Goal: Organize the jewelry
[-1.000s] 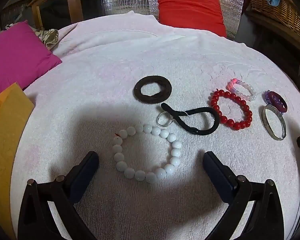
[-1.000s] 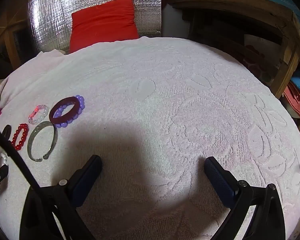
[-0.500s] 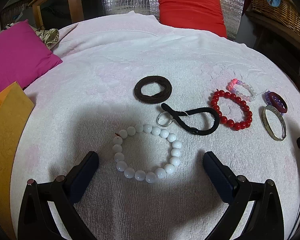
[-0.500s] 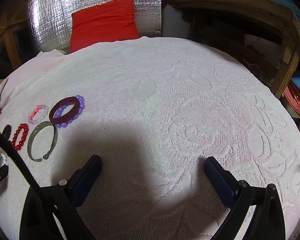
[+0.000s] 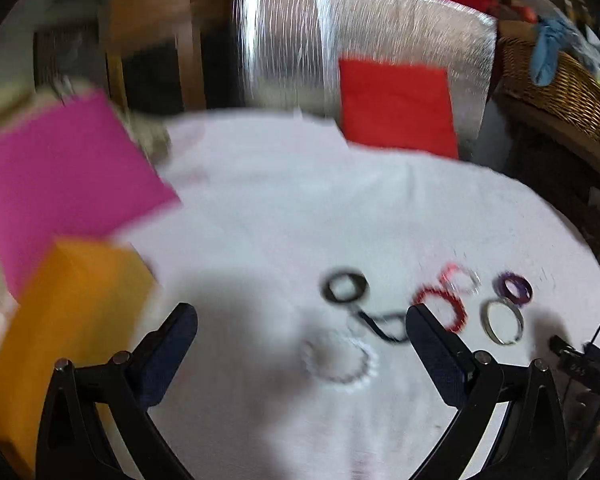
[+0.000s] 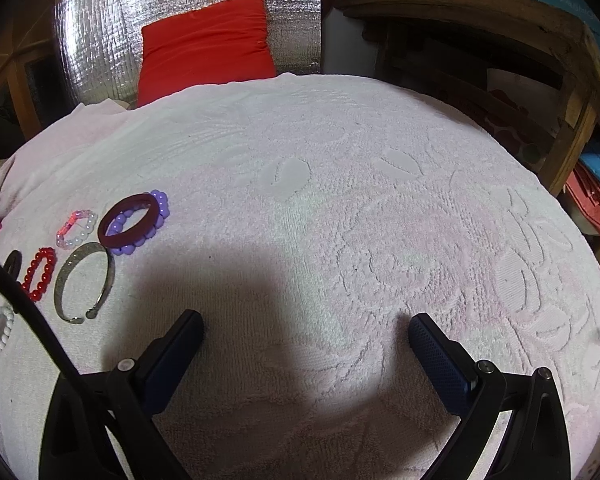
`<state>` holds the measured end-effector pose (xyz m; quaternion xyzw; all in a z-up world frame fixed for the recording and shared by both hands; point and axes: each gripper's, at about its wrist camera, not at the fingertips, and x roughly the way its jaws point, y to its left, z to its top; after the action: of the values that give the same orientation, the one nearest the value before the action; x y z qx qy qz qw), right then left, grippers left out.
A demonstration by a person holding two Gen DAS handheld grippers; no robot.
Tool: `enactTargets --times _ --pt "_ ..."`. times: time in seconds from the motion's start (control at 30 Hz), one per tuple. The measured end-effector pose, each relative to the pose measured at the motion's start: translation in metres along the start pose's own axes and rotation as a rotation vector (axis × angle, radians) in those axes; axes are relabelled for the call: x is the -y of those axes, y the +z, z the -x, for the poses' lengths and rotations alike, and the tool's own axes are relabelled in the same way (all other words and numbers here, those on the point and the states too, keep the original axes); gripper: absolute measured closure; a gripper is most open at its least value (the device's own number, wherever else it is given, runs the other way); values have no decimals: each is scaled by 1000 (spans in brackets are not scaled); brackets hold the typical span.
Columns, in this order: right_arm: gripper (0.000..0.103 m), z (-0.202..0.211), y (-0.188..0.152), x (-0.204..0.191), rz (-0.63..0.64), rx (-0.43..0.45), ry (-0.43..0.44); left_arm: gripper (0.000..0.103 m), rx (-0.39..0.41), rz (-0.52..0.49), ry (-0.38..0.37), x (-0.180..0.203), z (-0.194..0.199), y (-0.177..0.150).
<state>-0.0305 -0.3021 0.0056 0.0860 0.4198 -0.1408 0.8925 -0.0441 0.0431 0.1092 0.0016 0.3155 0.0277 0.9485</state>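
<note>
The left wrist view is blurred by motion. My left gripper [image 5: 302, 320] is open and empty above the white towel [image 5: 260, 208]. Ahead and to its right lie a white bead bracelet [image 5: 342, 364], a black hair tie [image 5: 382, 326], a dark brown scrunchie [image 5: 345, 289], a red bead bracelet [image 5: 444, 306], a silver cuff [image 5: 502, 322] and a purple bangle [image 5: 515, 288]. My right gripper [image 6: 306, 330] is open over bare towel [image 6: 340, 200]. To its far left lie the silver cuff [image 6: 85, 282], a maroon bangle on purple beads [image 6: 134, 222], a clear pink bracelet [image 6: 77, 229] and the red beads [image 6: 39, 273].
An orange box [image 5: 68, 320] and a pink cushion [image 5: 60, 180] sit at the left. A red cushion [image 5: 396, 104] leans on a silver foil panel [image 5: 380, 28] at the back. A wicker basket [image 5: 552, 76] and wooden shelves [image 6: 480, 60] stand on the right. A black cable [image 6: 24, 312] crosses the right view's left edge.
My left gripper has lifted and swung back to the left; the jewelry now looks smaller and lies to the right, and the orange box is nearer. The right gripper has stayed put.
</note>
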Motion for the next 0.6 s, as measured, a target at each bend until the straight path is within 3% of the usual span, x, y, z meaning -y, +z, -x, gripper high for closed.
enactTargets --times 0.07,0.13,0.27,0.37,0.43,0.6 --pt "0 9 -6 -3 -37 -18 -38 0 44 7 25 -11 12 7" --pt "0 17 -10 -11 14 -56 -71 0 50 9 18 -22 16 10" --pt "0 49 2 -29 76 -191 23 0 92 9 38 -36 33 7" --pt "0 113 7 -46 79 -18 67 0 129 -11 89 -31 44 2" --pt "0 157 6 -56 68 88 149 0 148 -21 116 -32 55 -2" --pt "0 201 -7 -74 49 221 233 0 141 -5 61 -33 62 -6"
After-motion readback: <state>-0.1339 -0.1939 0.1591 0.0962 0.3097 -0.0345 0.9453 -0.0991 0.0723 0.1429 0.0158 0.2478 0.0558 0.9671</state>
